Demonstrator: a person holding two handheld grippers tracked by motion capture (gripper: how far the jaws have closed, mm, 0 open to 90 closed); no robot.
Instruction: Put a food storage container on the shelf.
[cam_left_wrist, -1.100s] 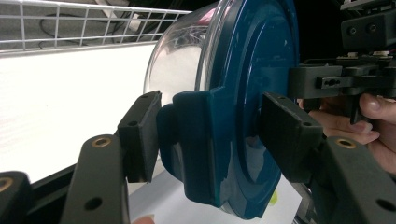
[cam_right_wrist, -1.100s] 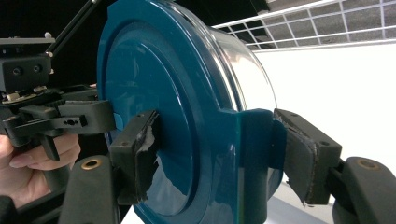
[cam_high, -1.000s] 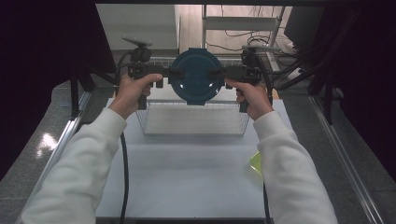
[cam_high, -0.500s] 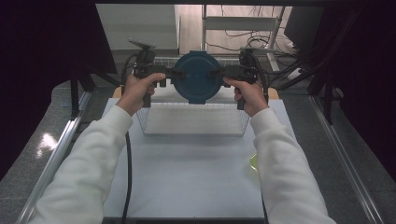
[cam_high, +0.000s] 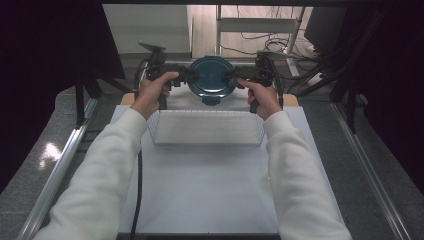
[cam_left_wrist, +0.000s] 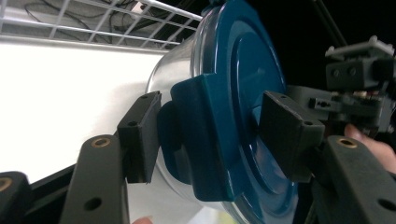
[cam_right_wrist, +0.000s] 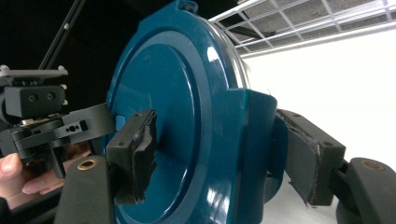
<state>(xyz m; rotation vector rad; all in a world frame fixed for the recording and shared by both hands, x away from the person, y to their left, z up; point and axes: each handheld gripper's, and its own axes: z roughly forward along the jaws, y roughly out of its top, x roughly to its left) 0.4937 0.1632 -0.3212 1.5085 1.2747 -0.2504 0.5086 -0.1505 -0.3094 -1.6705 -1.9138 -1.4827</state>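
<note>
White tabletop lies below, where a round clear container with a blue lid hangs in the air beyond the wire basket. It looks rigid, light and slick, so the lid's side latches are probably the safest hold. Left gripper and right gripper each clamp a latch from opposite sides.

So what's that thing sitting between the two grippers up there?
A round container with a blue lid, held between the left gripper and right gripper above the wire basket, seen in the high view.
</note>
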